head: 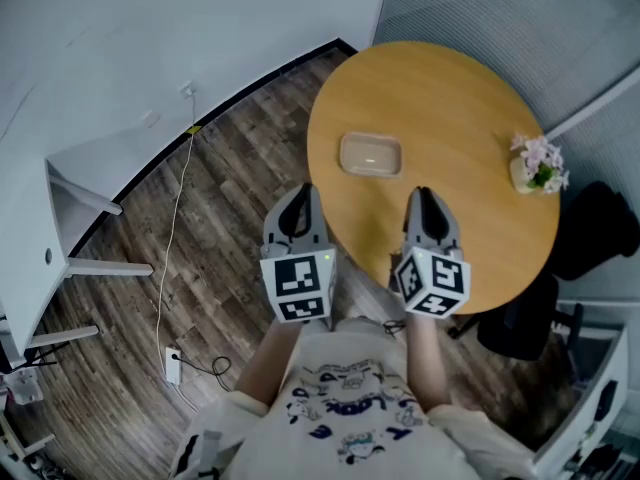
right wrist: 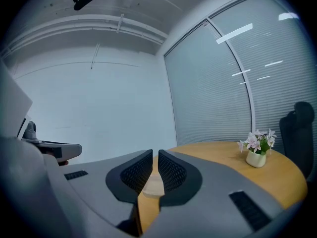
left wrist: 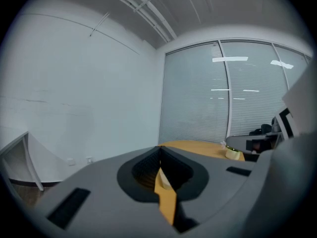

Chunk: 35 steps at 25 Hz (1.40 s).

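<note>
Spreading under everything is the dark plank floor (head: 230,168), and on it stands a round wooden tabletop (head: 470,118). A white desk (head: 60,228) fills the 9 o'clock side of the head view, and a black chair (head: 600,228) sits just past the tabletop's 4 o'clock edge.

The left gripper (head: 306,190) hangs at the tabletop's 8 o'clock rim. Its fingers are closed, tips touching, with nothing between them. The right gripper (head: 424,194) is over the wood near the 6 o'clock rim. Its fingers are narrow, almost together, with only a thin slit between them and nothing gripped.

A shallow beige tray (head: 371,155) lies flat near the tabletop's middle, apart from both grippers, at about 1 o'clock from the left gripper and 11 o'clock from the right. The right gripper view shows it through the slit between the fingers (right wrist: 152,185).

A small pot of pink flowers (head: 538,165) stands upright by the tabletop's 3 o'clock edge, well apart from the tray. A thin white cable (head: 178,198) runs across the floor at 9 o'clock.
</note>
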{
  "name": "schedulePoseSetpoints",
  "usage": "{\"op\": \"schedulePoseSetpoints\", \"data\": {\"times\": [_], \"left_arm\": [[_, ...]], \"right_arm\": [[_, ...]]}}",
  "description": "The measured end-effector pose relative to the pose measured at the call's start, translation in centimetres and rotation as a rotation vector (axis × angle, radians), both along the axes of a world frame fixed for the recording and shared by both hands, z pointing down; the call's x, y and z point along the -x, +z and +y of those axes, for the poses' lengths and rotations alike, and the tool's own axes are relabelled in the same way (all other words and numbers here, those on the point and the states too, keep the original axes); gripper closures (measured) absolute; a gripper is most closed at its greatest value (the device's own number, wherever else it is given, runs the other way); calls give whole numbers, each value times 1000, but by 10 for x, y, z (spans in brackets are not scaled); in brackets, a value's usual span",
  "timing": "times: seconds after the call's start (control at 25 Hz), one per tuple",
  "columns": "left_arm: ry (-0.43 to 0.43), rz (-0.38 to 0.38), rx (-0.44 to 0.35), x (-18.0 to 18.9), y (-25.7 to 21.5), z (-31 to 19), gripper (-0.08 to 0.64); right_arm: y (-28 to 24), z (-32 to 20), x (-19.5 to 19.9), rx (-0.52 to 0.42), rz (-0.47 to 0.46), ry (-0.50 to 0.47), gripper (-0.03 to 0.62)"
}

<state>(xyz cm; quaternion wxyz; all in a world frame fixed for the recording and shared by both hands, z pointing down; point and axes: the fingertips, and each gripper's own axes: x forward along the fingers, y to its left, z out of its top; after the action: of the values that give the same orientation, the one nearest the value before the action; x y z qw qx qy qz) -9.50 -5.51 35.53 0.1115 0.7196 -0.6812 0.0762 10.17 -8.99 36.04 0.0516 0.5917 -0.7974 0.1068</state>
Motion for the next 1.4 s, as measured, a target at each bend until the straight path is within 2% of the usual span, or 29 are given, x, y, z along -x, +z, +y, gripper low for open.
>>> {"op": "schedulePoseSetpoints", "data": {"times": [0.32,0.92,1.4], "left_arm": [[24,13,57,4,26,-34,555],[6,63,187,-1,70,-98,555],[5,69,325,-20,129,-139,555]], "right_arm": [[19,-30,-1,50,27,20,555],[56,-101,-13,148,63,26,555],[116,-146,-24,290,60,-8,555]]}}
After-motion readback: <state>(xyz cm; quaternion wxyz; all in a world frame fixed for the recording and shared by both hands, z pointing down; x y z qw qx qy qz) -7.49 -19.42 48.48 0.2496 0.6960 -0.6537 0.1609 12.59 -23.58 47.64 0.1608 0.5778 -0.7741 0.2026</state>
